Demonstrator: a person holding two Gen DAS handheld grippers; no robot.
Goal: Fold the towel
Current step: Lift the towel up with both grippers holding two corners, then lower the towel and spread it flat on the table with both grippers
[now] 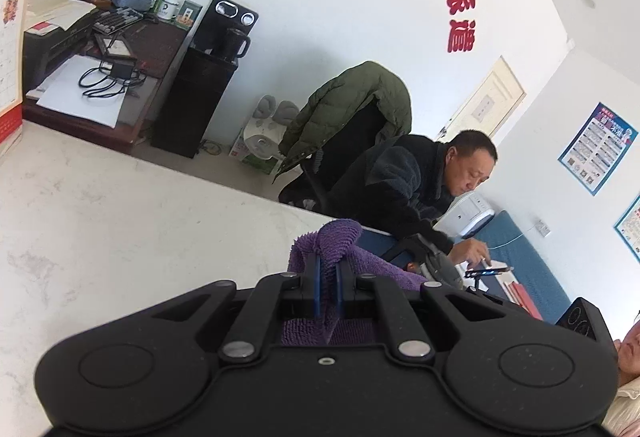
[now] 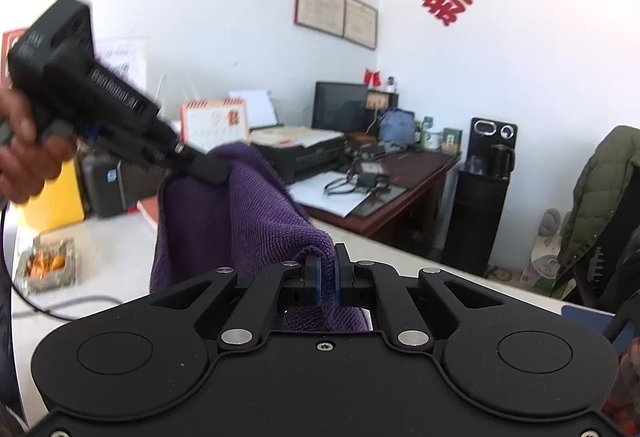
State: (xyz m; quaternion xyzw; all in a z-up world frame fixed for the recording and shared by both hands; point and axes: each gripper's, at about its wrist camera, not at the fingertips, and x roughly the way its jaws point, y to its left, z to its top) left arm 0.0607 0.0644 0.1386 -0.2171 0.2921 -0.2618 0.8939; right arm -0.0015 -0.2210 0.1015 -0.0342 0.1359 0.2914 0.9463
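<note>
Black tongs (image 2: pixel 327 277), blue pads (image 2: pixel 319 283), silver rivets (image 2: pixel 237 336).

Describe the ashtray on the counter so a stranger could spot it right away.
Start at the pale marble-look counter in the right wrist view and follow it toward the yellow bin. In front of that bin sits a small square grey ashtray. It alone holds orange scraps, and a thin black cable runs just past it.
</note>
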